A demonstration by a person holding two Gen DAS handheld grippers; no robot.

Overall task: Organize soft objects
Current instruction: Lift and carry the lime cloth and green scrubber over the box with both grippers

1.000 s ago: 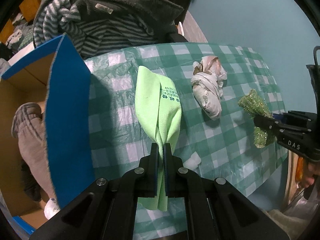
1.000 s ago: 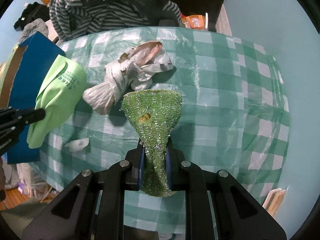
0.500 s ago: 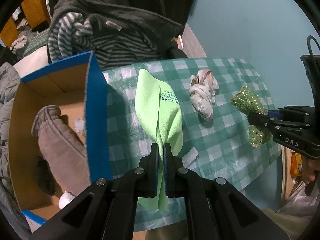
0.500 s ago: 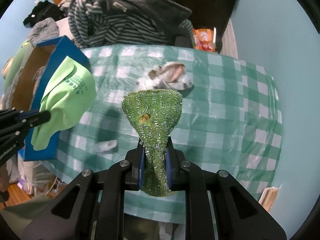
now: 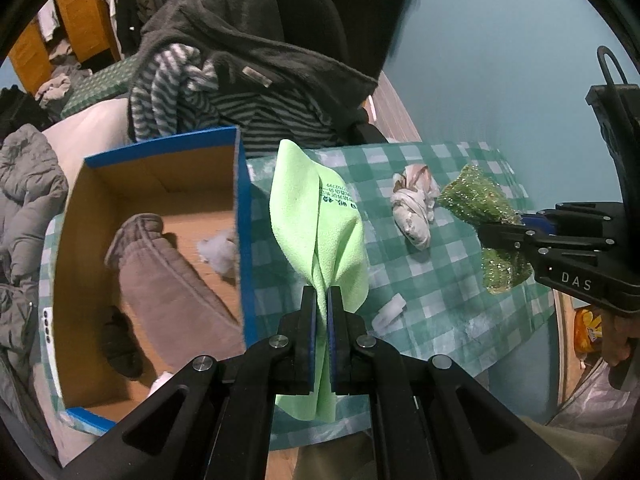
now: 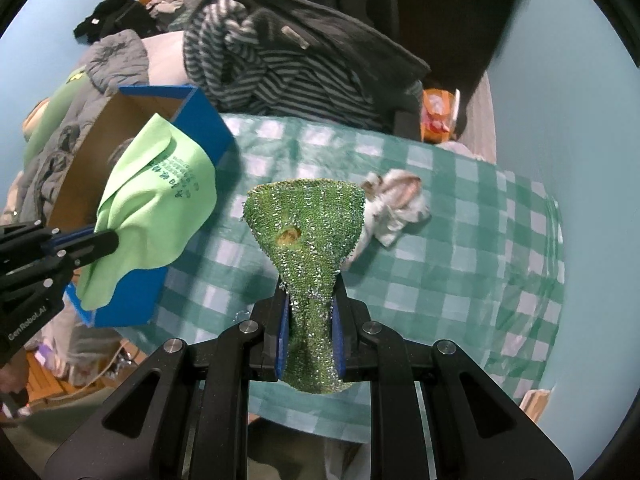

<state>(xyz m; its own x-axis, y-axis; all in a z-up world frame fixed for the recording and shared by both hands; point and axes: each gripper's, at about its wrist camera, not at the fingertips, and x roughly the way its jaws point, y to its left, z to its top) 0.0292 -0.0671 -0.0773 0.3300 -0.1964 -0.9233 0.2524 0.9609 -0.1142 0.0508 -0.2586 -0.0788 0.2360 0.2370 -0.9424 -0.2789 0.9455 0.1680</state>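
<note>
My left gripper (image 5: 322,296) is shut on a light green cloth (image 5: 316,220) with dark printed letters, held in the air above the checked table (image 5: 420,280). My right gripper (image 6: 310,300) is shut on a glittery green scrubber pad (image 6: 308,220) with a small hole in it, also lifted off the table. From the right wrist view the green cloth (image 6: 160,196) hangs beside the blue cardboard box (image 6: 200,120). A knotted white plastic bag (image 5: 414,208) lies on the tablecloth between the two grippers.
The open blue box (image 5: 240,216) stands left of the table and holds a brown-grey garment (image 5: 168,276) and white fluff. A chair with striped and dark clothes (image 5: 240,80) stands behind. A small white scrap (image 5: 390,310) lies on the cloth. A teal wall rises at right.
Both grippers have risen with their loads, so the table looks smaller and farther. More of the box's inside now shows in the left wrist view.
</note>
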